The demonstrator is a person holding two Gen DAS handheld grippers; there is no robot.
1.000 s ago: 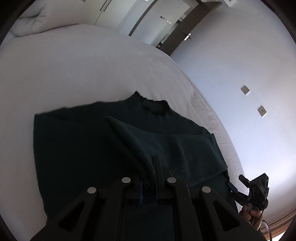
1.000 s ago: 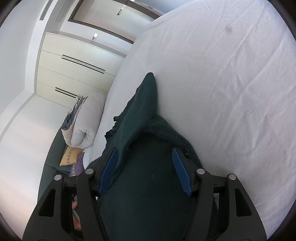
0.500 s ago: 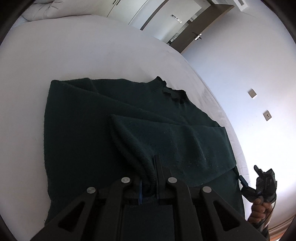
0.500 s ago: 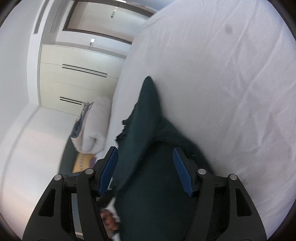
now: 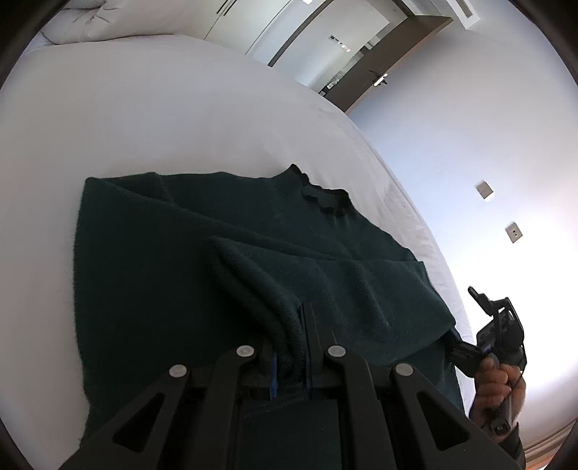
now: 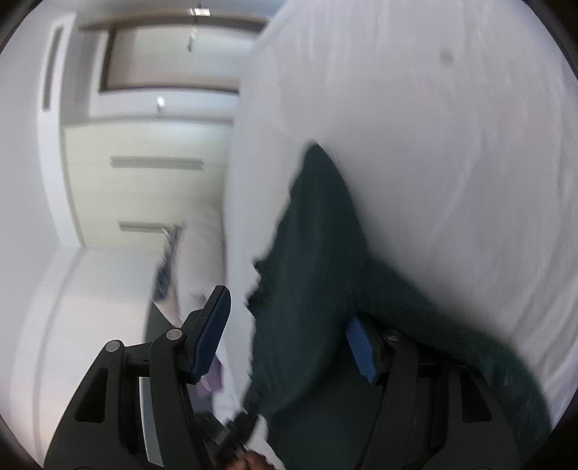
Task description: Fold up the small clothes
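White bed [image 5: 162,119] with a pillow [image 5: 83,21] at 11 o'clock; the dark green sweater [image 5: 151,274] lay flat at centre, collar toward 1 o'clock. Left gripper [image 5: 294,332] jaws were closed on a folded sweater edge. Right gripper [image 6: 289,336], at 4 o'clock in the left view, had wide jaws, fabric between them

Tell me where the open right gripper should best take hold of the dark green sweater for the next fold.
Probably the free edge of the dark green sweater that lies between the right gripper and its open jaws, approached from the bed's edge. That edge is loose, while the left gripper already pinches the rolled hem opposite.
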